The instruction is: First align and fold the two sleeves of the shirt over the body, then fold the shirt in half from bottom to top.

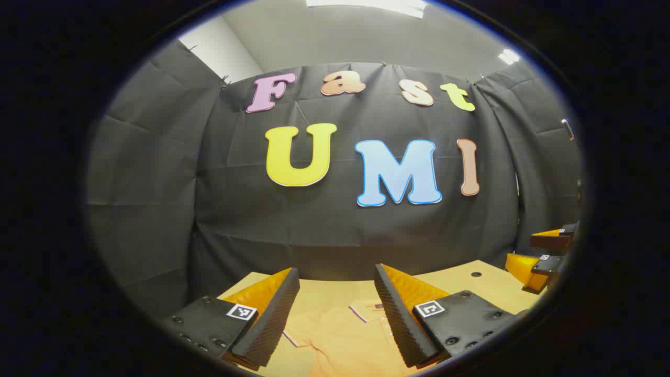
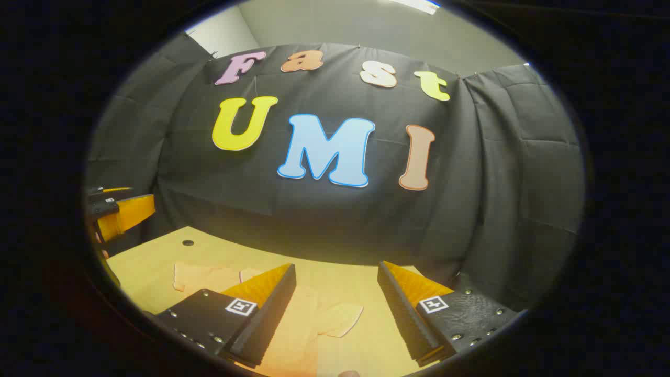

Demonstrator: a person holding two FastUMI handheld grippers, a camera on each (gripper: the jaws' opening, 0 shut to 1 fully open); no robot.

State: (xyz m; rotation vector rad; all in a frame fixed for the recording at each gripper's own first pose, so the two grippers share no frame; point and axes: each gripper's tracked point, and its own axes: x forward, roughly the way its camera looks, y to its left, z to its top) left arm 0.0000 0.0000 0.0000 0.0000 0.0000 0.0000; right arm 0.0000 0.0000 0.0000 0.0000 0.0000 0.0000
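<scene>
Both grippers, left gripper (image 1: 335, 309) and right gripper (image 2: 335, 309), hover with jaws wide, holding nothing. The shirt (image 1: 340, 335) lies flat on the worktop (image 2: 152, 262), 1 sleeve (image 2: 340, 319) spread out. I judge sleeve folding comes next: I must descend and pinch that sleeve.

Shirt (image 1: 335, 335) pale orange, dark piping at collar and sleeve hems. Table (image 2: 157, 262) light tan wood, one small dark hole. Booth wall (image 1: 324, 225) black cloth.
</scene>
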